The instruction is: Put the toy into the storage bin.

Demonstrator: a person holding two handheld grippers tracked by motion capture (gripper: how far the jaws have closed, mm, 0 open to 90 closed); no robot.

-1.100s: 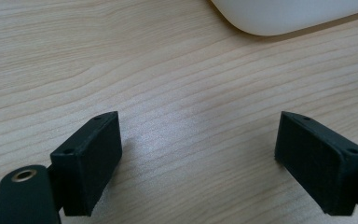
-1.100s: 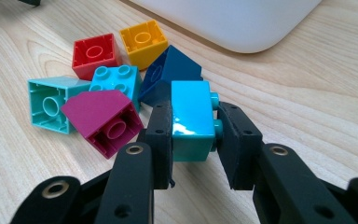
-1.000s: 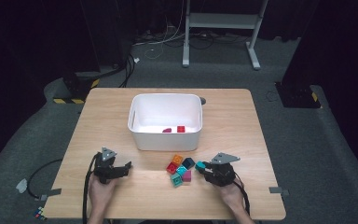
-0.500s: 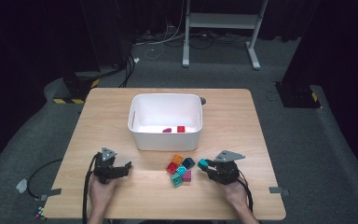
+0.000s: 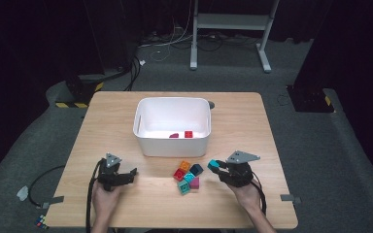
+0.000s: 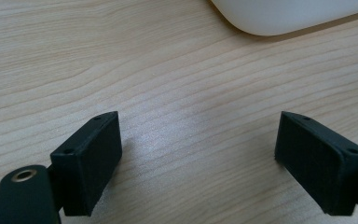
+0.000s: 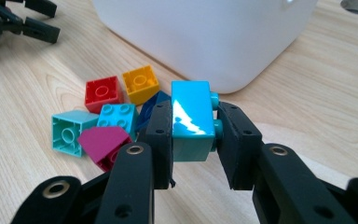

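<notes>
Now | right gripper (image 7: 193,140) pinches teal brick (image 7: 192,119), white bin (image 5: 173,127) at eleven o'clock | left gripper (image 6: 198,154) spread, empty

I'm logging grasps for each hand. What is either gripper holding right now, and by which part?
The right gripper holds a turquoise brick, with one finger on its smooth face and the other on its studded face. The left gripper is open and holds nothing.

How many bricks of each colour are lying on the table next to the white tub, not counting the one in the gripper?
Red brick: 1
Orange brick: 1
Dark blue brick: 1
Turquoise bricks: 2
Magenta brick: 1
Total: 6 loose on the table, beside the white tub.
The right gripper holds another turquoise brick.
</notes>
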